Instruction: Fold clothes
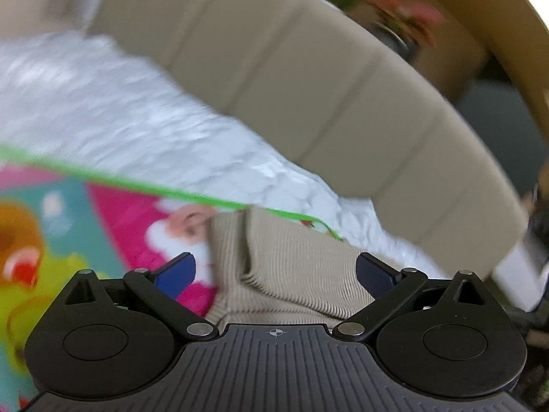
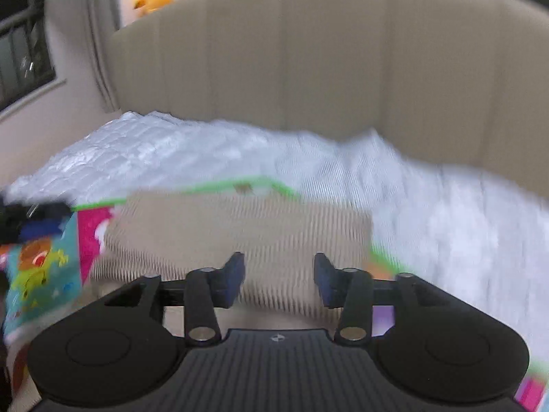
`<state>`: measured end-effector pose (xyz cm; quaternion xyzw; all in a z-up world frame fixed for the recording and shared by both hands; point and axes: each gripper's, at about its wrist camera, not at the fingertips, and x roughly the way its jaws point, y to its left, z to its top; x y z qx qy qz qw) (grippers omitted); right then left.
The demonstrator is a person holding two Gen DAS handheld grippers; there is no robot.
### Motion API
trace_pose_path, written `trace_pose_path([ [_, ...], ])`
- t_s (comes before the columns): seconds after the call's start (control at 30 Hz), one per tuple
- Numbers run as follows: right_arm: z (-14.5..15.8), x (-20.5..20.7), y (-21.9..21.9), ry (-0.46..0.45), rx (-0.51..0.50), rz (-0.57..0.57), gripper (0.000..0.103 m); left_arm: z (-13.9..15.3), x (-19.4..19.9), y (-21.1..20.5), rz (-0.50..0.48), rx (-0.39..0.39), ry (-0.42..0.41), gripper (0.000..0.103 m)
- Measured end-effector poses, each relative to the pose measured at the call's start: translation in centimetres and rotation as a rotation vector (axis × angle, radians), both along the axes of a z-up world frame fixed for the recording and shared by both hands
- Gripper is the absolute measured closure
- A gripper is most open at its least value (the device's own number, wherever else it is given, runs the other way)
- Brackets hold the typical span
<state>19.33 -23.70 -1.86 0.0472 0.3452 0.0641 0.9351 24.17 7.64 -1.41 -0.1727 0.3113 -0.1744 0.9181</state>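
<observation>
Item: beige ribbed knit garment (image 2: 236,226), lying in a compact rectangle on a bright cartoon-print mat (image 1: 68,226) over a white bedcover (image 2: 446,213), before a tan headboard (image 2: 308,51). Left gripper (image 1: 274,271): jaws wide apart, empty. Right gripper (image 2: 279,279): jaws part-open, empty. Judged soft, light, stretchy; best pinched at an edge or corner.

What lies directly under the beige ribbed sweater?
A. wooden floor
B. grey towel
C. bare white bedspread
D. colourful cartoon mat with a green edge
D: the sweater rests on the mat, whose green edge and bright prints show around it in both views.
</observation>
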Motion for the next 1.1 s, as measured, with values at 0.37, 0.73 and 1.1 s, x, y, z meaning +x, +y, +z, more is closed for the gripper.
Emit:
trace_pose_path([
  [0.37,-5.7,-3.8,0.7,0.050,0.115,0.123,0.000,-3.0,3.2,-5.6,0.070,0.237,0.080,0.083],
  [0.73,-5.7,-3.7,1.0,0.062,0.143,0.084,0.000,-2.6,1.0,-3.9,0.071,0.233,0.082,0.088],
  [1.1,-6.0,-4.0,2.1,0.062,0.050,0.092,0.000,-0.2,0.8,-0.8,0.047,0.021,0.014,0.053],
])
